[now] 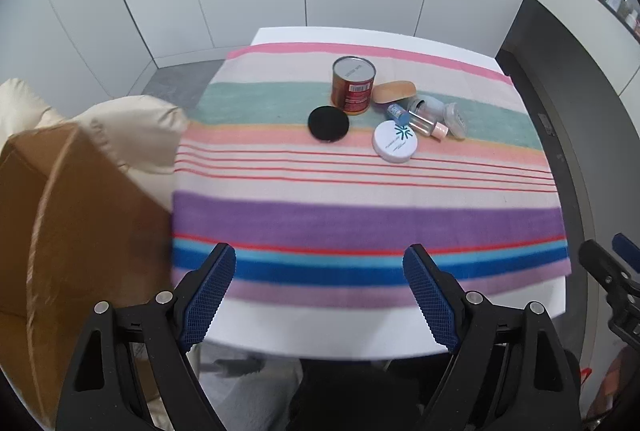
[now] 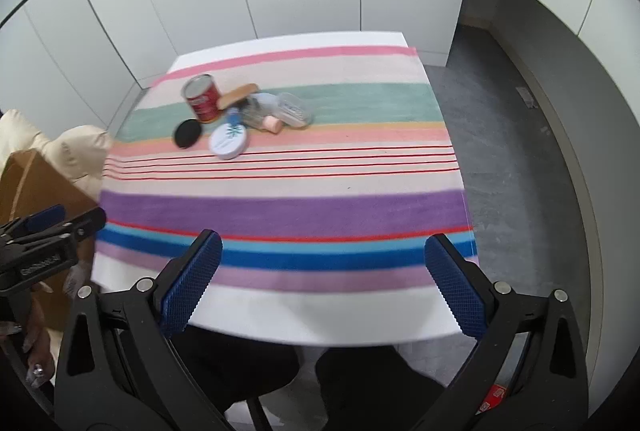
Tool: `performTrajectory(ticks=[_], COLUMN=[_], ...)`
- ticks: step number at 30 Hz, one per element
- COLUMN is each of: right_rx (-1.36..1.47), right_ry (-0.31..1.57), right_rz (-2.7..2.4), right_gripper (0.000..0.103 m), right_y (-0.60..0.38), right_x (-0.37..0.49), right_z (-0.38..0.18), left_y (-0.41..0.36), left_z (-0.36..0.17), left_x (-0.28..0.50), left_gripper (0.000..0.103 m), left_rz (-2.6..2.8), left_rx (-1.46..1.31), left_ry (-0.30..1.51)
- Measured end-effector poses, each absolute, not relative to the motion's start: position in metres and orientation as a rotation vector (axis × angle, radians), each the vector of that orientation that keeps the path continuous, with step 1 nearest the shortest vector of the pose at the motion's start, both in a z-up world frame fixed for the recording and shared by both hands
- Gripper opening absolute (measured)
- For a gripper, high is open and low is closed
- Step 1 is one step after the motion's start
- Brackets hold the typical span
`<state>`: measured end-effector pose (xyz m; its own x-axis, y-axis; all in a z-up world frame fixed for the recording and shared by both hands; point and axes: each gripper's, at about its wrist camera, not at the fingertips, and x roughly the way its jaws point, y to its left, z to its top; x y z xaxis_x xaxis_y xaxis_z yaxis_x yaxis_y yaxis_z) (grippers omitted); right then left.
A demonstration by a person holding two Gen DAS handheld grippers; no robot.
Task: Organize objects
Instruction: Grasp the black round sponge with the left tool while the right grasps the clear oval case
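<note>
Hovering released and empty over the near edge of the striped cloth (image 1: 360,215), both the left gripper (image 1: 320,289) and right gripper (image 2: 324,281), well short of the tin can (image 1: 353,85).

White worktop (image 1: 340,335) carries a striped multicolour cloth (image 1: 360,215). On the cloth's far half sits a cluster: upright red-labelled metal tin (image 1: 353,85), flat black round disc (image 1: 328,123) just before-left of it, tan oval pad (image 1: 394,91) right of the tin, white round compact (image 1: 395,141) nearest, small clear bottles (image 1: 430,119) at right. Brown cardboard box (image 1: 80,231) stands left of the worktop.
</note>
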<state>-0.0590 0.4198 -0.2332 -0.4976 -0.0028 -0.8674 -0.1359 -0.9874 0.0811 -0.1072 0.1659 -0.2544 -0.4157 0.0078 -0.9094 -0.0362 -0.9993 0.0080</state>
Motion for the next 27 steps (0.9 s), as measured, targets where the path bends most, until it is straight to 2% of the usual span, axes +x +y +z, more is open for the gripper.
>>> performTrajectory(ticks=[8, 20, 27], right_rx=[-1.603, -1.591, -1.522], right_ry=[0.251, 0.734, 0.764], right_rz=[2.626, 2.64, 2.643], right_gripper=[0.103, 0.098, 0.093], right_y=[0.438, 0.441, 0.428], right_x=[-0.114, -0.221, -0.256], right_z=[-0.291, -0.358, -0.373], left_y=[0.179, 0.161, 0.164], left_z=[-0.309, -0.375, -0.384], left_x=[-0.166, -0.253, -0.278], left_gripper=[0.087, 0.087, 0.085], left_rz=[2.579, 2.585, 2.626], left_rx=[-1.745, -1.802, -1.769], left_ry=[0.046, -0.085, -0.089])
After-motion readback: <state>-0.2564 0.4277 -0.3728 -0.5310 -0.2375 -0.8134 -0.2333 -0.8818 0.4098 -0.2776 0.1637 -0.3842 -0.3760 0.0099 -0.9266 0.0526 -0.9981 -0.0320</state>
